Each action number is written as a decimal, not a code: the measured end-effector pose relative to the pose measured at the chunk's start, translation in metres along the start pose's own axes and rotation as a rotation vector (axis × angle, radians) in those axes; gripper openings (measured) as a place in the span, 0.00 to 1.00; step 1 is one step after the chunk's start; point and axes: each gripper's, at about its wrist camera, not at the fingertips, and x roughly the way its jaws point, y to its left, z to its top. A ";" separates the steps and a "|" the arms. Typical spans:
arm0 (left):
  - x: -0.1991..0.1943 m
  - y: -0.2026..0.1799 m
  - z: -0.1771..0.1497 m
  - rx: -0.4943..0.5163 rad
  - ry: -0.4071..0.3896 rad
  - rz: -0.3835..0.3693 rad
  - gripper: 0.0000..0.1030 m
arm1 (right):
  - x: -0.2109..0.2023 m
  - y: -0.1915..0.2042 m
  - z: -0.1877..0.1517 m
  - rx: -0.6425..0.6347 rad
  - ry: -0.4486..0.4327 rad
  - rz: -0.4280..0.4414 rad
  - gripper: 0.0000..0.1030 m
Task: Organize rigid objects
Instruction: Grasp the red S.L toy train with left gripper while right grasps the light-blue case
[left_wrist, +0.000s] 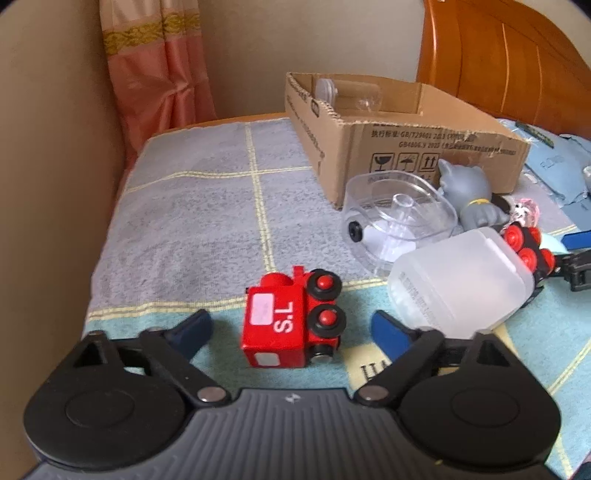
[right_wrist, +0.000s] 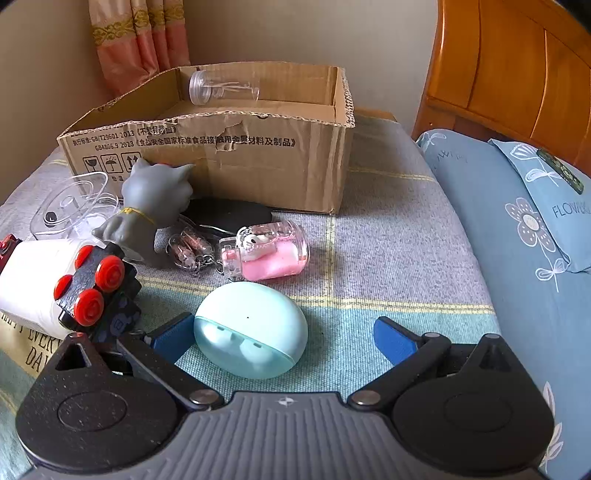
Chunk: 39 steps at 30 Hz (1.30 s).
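Tabletop (left_wrist: 207, 206) covered by grey-and-teal checked towel (right_wrist: 388, 258). Directly on towel: cardboard box (right_wrist: 258, 162) at rear; red toy train (left_wrist: 291, 321) on its side; clear plastic container (left_wrist: 399, 218); frosted white jar (left_wrist: 461, 284) tipped over; grey cat figurine (right_wrist: 151, 206); pink-filled bottle (right_wrist: 269, 251); mint egg-shaped case (right_wrist: 251, 328).

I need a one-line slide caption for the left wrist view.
Open left gripper straddles a red toy train engine lying on its side on the checked blanket.
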 end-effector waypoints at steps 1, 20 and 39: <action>0.000 0.000 0.001 -0.002 -0.001 -0.007 0.81 | 0.000 0.000 0.000 -0.001 -0.002 0.001 1.00; -0.001 0.003 0.010 0.031 0.012 -0.031 0.47 | -0.011 0.018 0.002 -0.081 -0.009 0.065 0.73; -0.035 -0.002 0.030 0.106 0.025 -0.038 0.47 | -0.029 0.013 0.001 -0.245 0.031 0.088 0.64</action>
